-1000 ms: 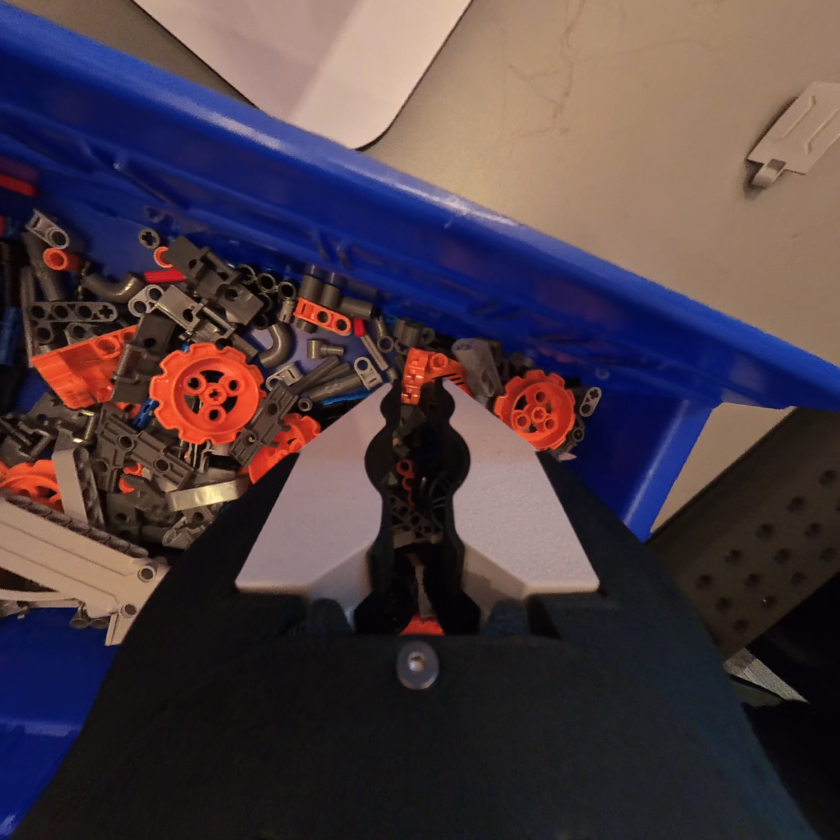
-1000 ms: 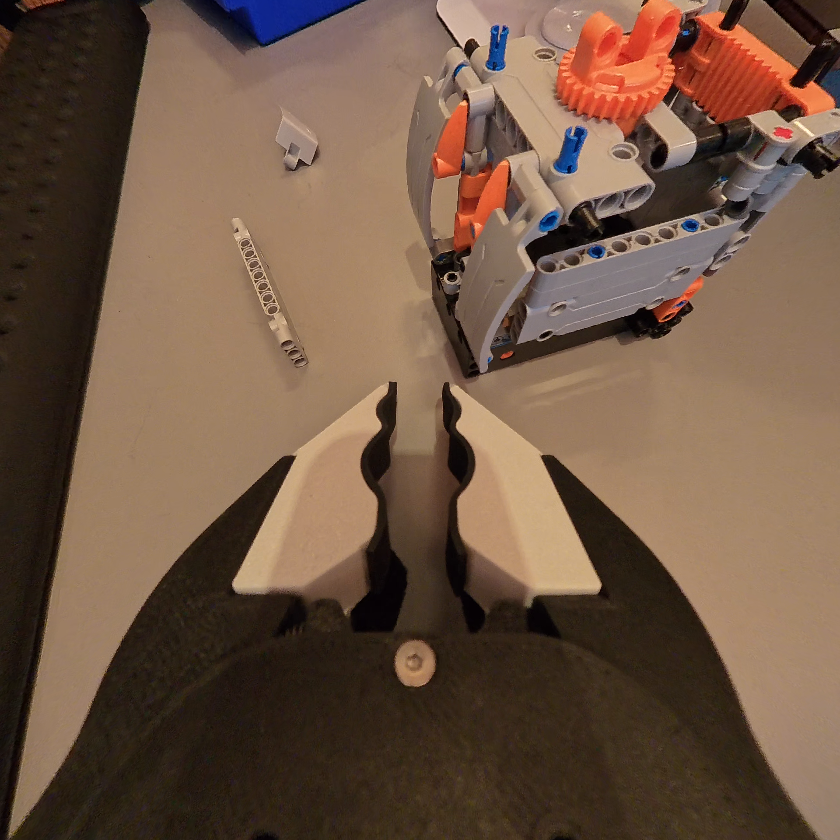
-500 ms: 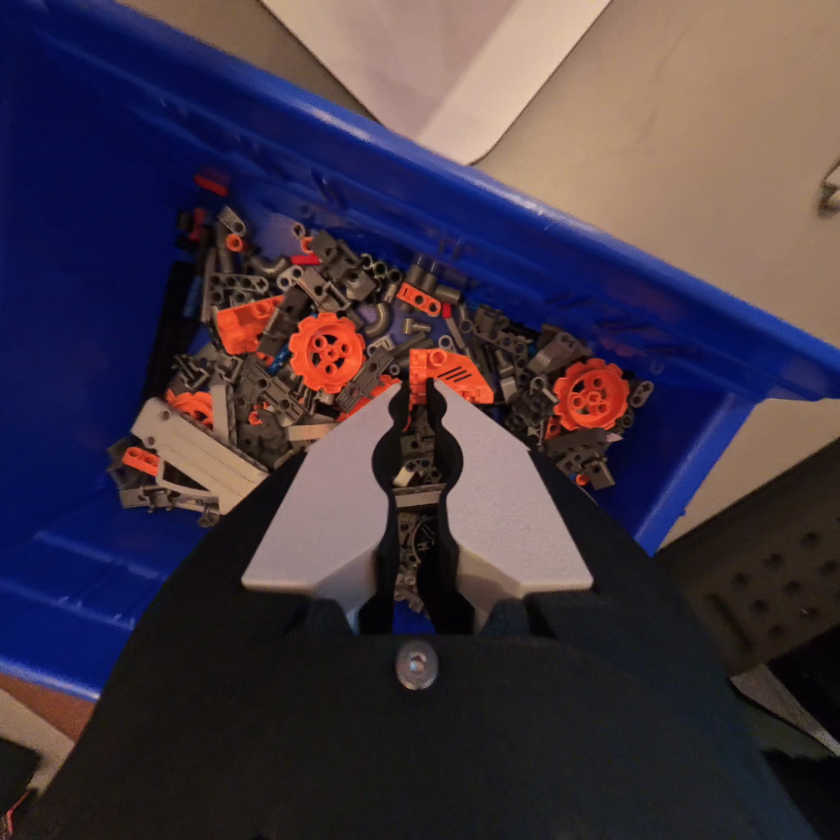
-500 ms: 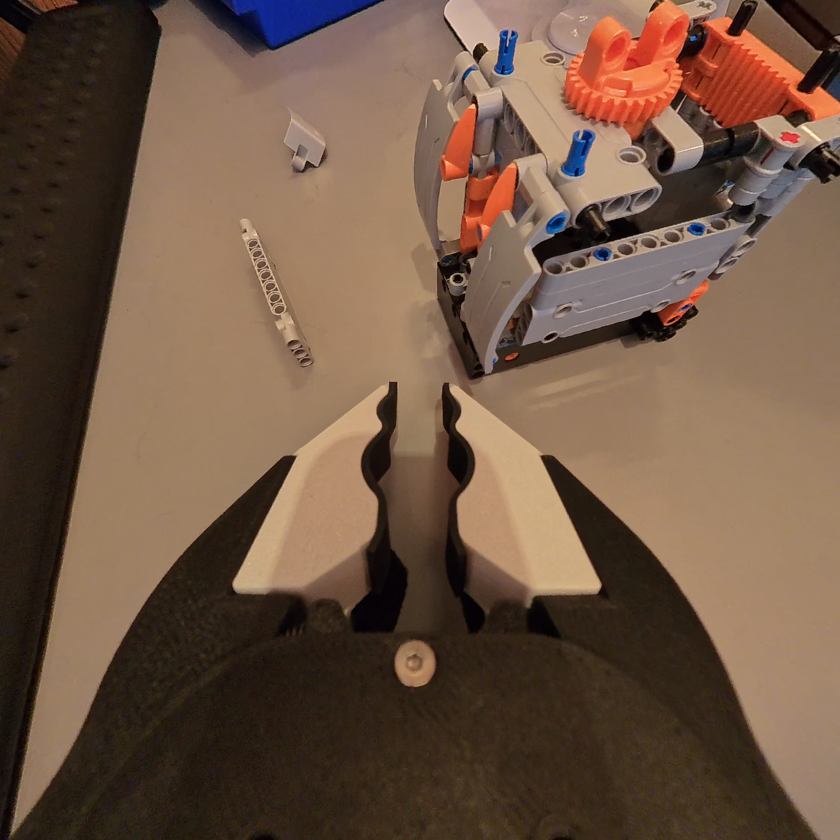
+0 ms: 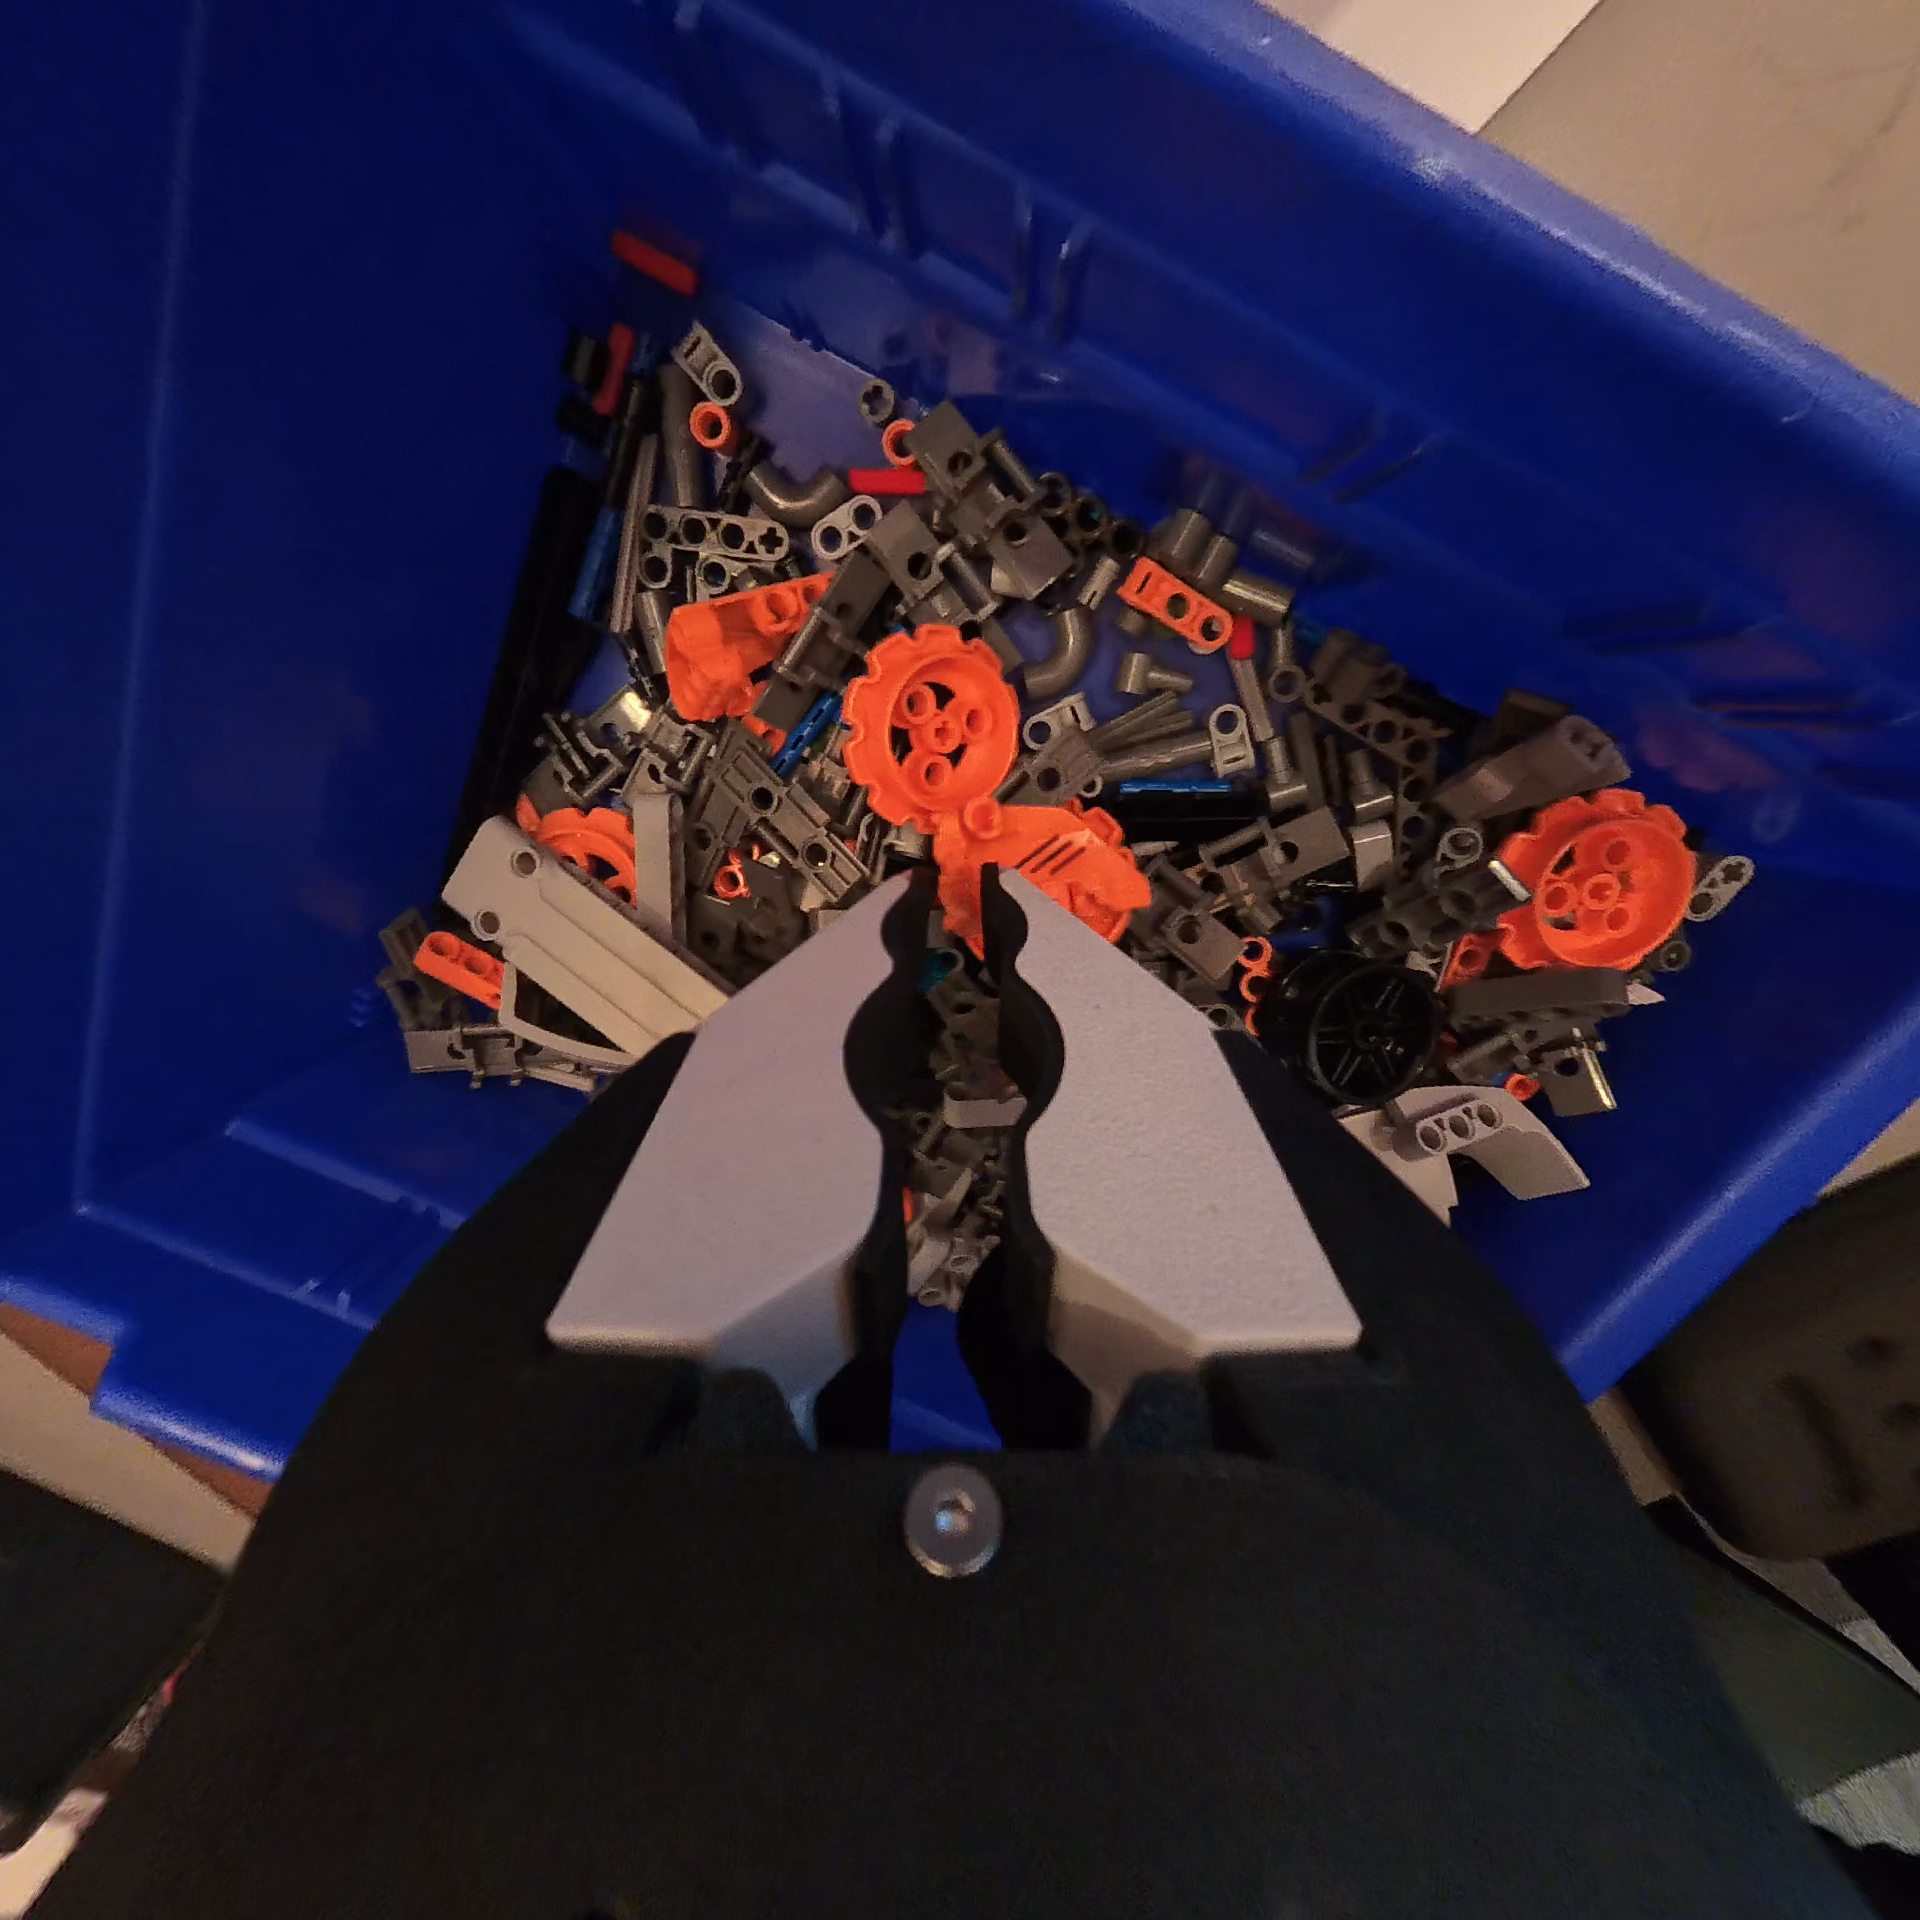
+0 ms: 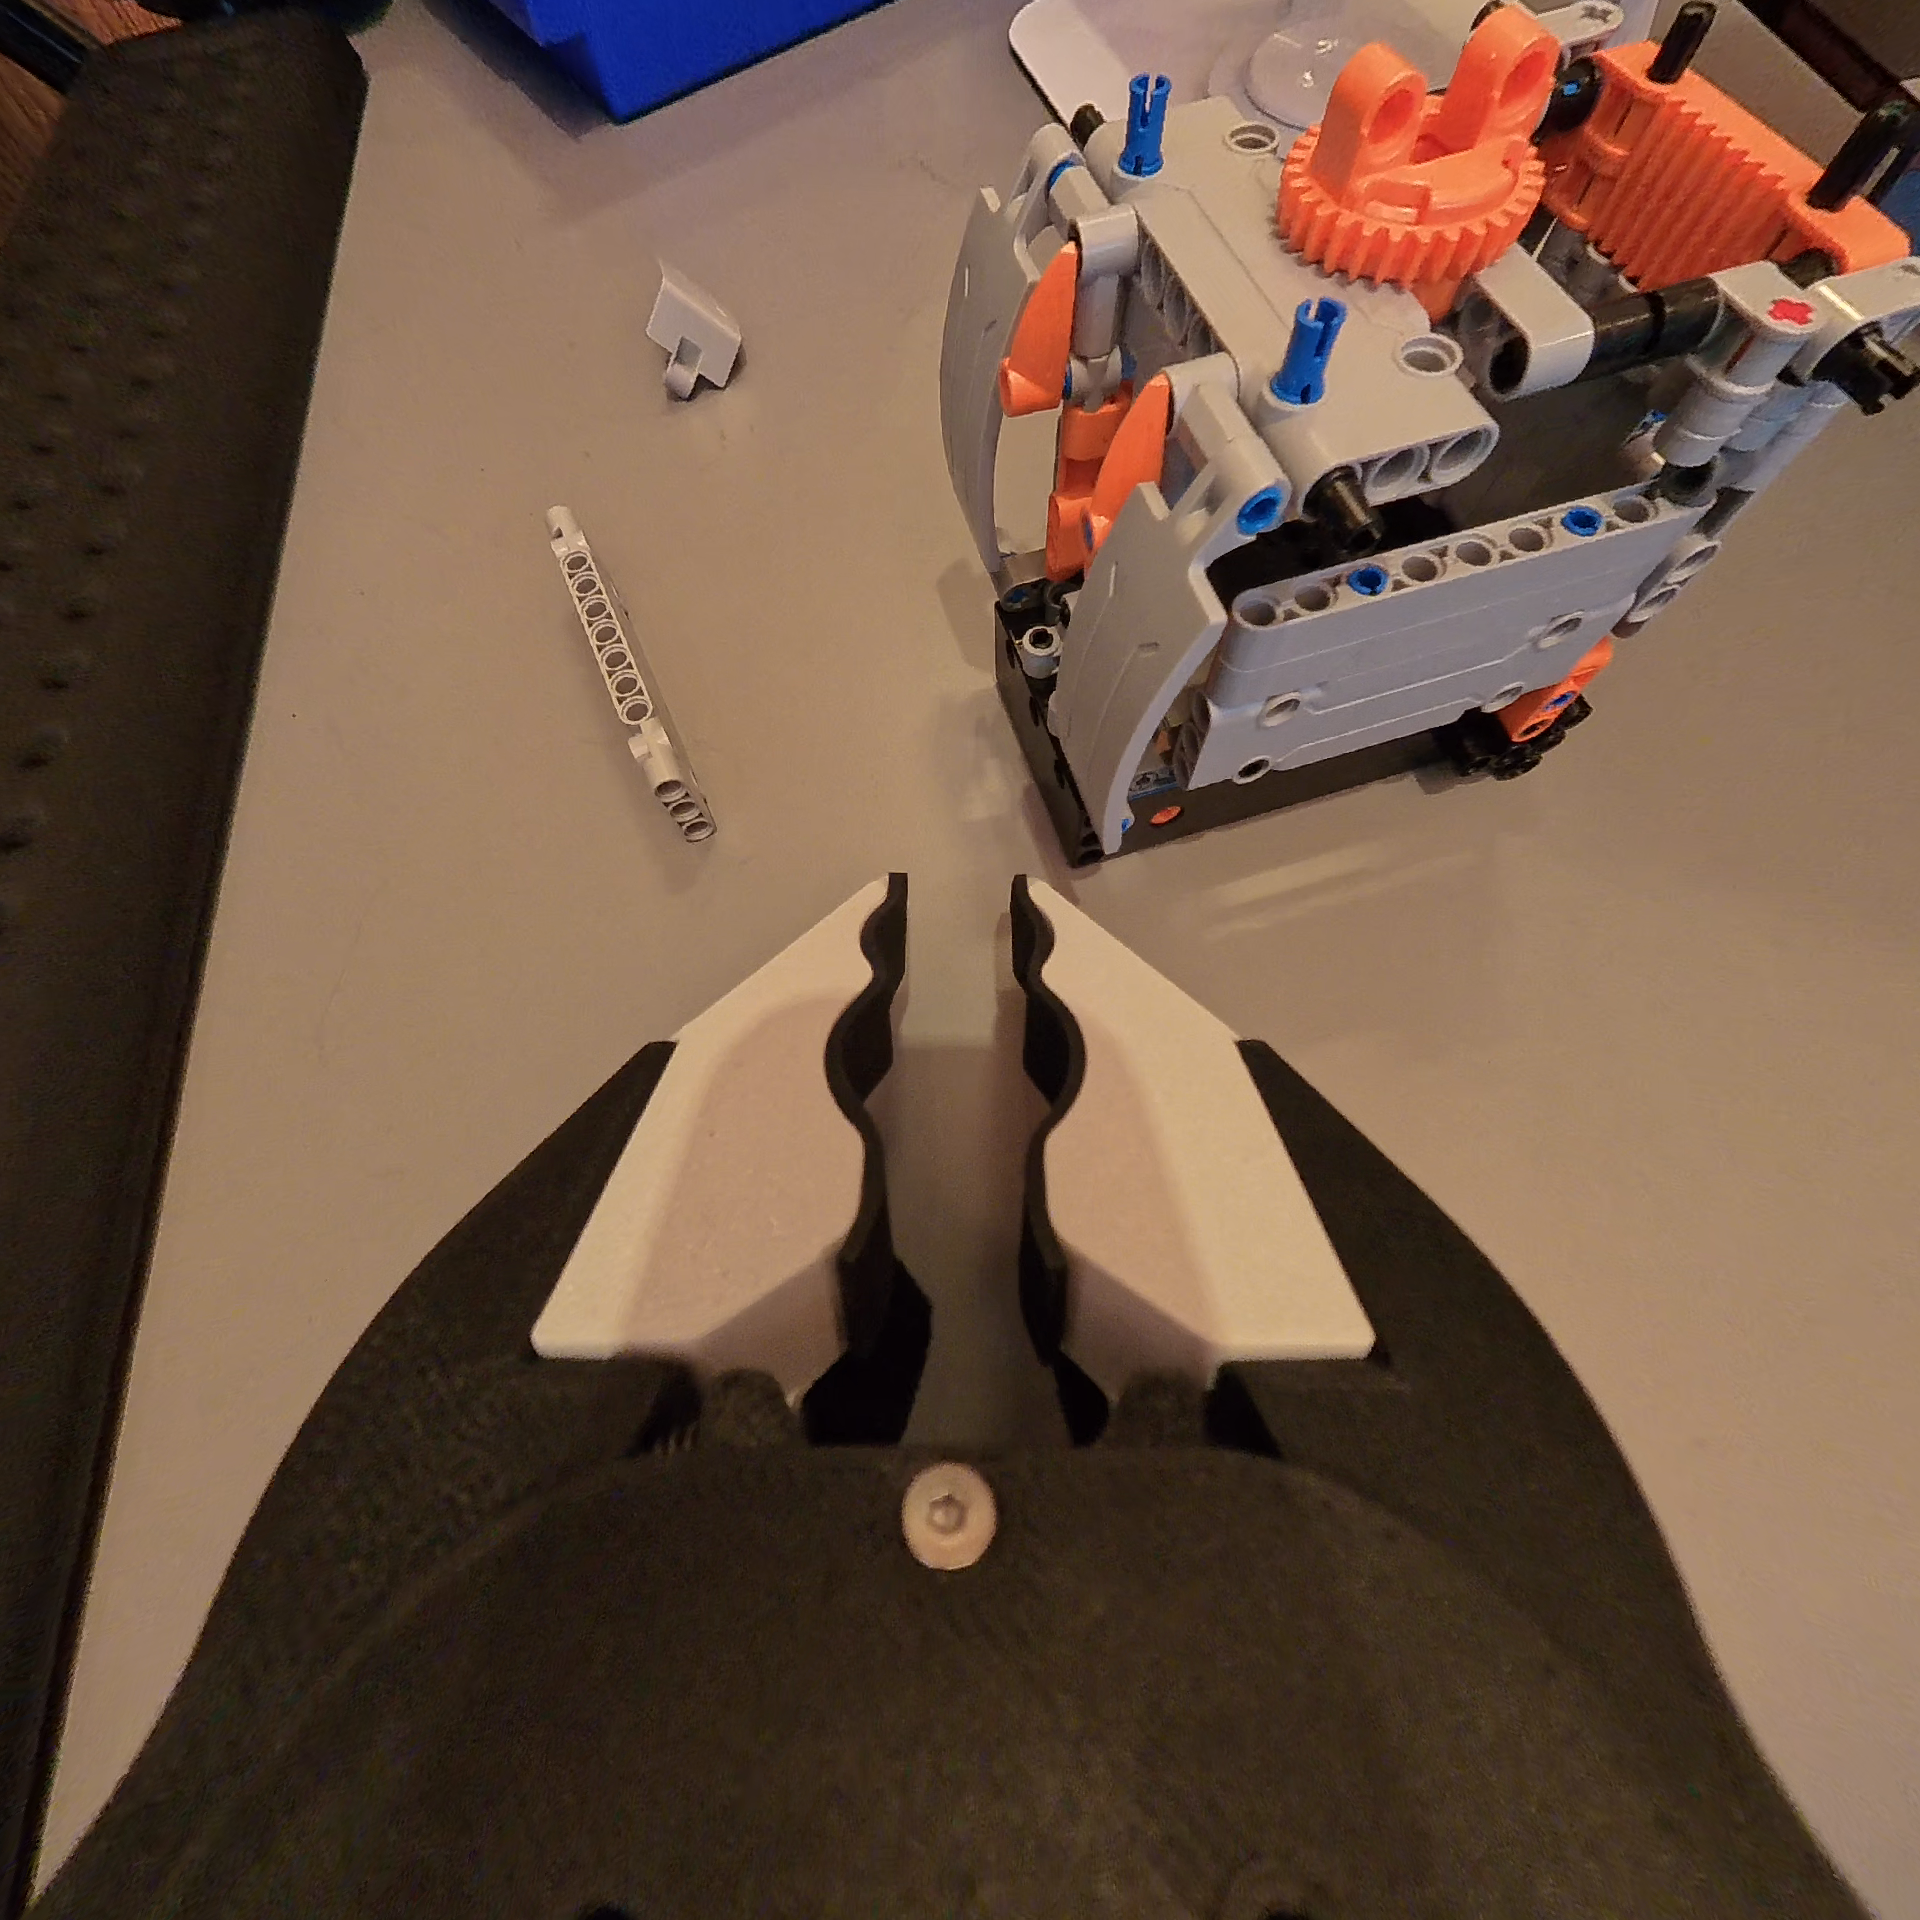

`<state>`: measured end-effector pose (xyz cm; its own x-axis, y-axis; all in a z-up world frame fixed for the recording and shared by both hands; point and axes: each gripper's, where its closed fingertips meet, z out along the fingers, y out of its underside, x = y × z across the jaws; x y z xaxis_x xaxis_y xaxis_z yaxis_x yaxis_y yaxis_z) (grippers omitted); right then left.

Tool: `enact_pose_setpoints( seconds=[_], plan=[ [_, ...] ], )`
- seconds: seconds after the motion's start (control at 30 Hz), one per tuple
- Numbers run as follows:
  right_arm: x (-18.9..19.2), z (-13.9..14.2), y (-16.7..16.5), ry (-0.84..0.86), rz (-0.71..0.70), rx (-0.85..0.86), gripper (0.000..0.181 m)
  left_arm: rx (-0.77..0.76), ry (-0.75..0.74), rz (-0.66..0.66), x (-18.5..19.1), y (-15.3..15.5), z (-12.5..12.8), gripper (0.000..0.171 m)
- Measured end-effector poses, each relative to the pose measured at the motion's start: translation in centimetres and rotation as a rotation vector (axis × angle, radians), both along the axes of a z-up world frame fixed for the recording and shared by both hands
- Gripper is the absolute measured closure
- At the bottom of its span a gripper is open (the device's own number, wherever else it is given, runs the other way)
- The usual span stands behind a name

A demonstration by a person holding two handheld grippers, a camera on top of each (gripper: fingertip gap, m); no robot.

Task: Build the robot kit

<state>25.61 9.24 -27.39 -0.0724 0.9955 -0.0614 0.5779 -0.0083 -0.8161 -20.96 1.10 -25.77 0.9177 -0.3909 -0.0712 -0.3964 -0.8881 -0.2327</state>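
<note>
While the left tool (image 5: 951,896) pinches a curved orange plastic panel (image 5: 1023,868) at frame centre, raised above the loose parts in the blue plastic bin (image 5: 312,520), the right tool (image 6: 958,902) hangs parted and empty over the grey counter (image 6: 1455,1091), near the grey-and-orange brick model (image 6: 1382,499) at upper right.

The left gripper (image 5: 954,883) pinches an orange curved panel piece (image 5: 1023,868) by its edge – above the heaped parts in the blue bin (image 5: 312,520) (piece tilted); the right gripper (image 6: 958,894) hangs parted over the grey table (image 6: 1455,1039).
</note>
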Motion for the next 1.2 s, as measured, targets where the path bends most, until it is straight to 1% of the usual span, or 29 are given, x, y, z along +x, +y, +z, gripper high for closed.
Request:
enact_pose_setpoints(
  seconds=[0.23, 0.3, 0.4, 0.53, 0.6, 0.67, 0.73, 0.77, 0.83, 0.87, 0.93, 1.0, 1.13, 1.17, 1.2],
  plan=[
    [0.0, 0.0, 0.0, 0.0, -0.001, -0.002, 0.163, 0.024, 0.04, 0.0, -0.7, -0.1, 1.1, 0.158],
    [0.0, 0.0, 0.0, -0.001, -0.001, -0.002, 0.163, 0.028, 0.011, -0.031, -0.1, -0.5, 1.6, 0.158],
    [0.0, -0.1, 0.0, -0.004, -0.003, -0.005, 0.163, 0.007, -0.04, -0.11, 1.5, -1.5, 2.1, 0.153],
    [0.0, -0.1, 0.1, -0.006, -0.008, -0.01, 0.163, -0.06, -0.097, -0.221, 4.0, -3.2, 1.5, 0.147],
    [0.0, -0.2, 0.2, -0.01, -0.012, -0.009, 0.163, -0.064, -0.095, -0.27, 4.8, -3.2, 1.2, 0.146],
    [-0.1, -0.3, 0.2, -0.018, -0.014, -0.014, 0.163, -0.091, -0.15, -0.305, 6.2, -3.2, 0.9, 0.145],
    [-0.1, -0.3, 0.3, -0.018, -0.018, -0.015, 0.163, -0.134, -0.133, -0.336, 6.7, -3.4, 0.0, 0.145],
    [-0.1, -0.3, 0.3, -0.017, -0.019, -0.015, 0.163, -0.153, -0.105, -0.341, 6.5, -3.3, -0.6, 0.145],
    [-0.1, -0.3, 0.3, -0.019, -0.019, -0.016, 0.163, -0.167, -0.126, -0.352, 7.1, -3.1, -1.3, 0.145],
    [-0.1, -0.3, 0.3, -0.019, -0.02, -0.015, 0.163, -0.172, -0.108, -0.356, 6.9, -3.0, -1.7, 0.147],
    [-0.1, -0.3, 0.3, -0.018, -0.021, -0.015, 0.163, -0.193, -0.054, -0.335, 5.9, -2.9, -2.6, 0.16],
    [-0.1, -0.3, 0.3, -0.018, -0.02, -0.018, 0.163, -0.154, -0.067, -0.308, 5.5, -2.1, -2.3, 0.161],
    [-0.1, -0.3, 0.3, -0.019, -0.019, -0.018, 0.163, -0.099, 0.017, -0.222, 3.0, -1.0, -1.4, 0.161],
    [-0.1, -0.3, 0.3, -0.019, -0.019, -0.018, 0.163, -0.082, 0.003, -0.218, 3.1, -0.8, -1.1, 0.157],
    [-0.1, -0.3, 0.3, -0.019, -0.019, -0.019, 0.163, -0.065, -0.031, -0.242, 3.9, -0.7, -0.7, 0.156]
  ],
)
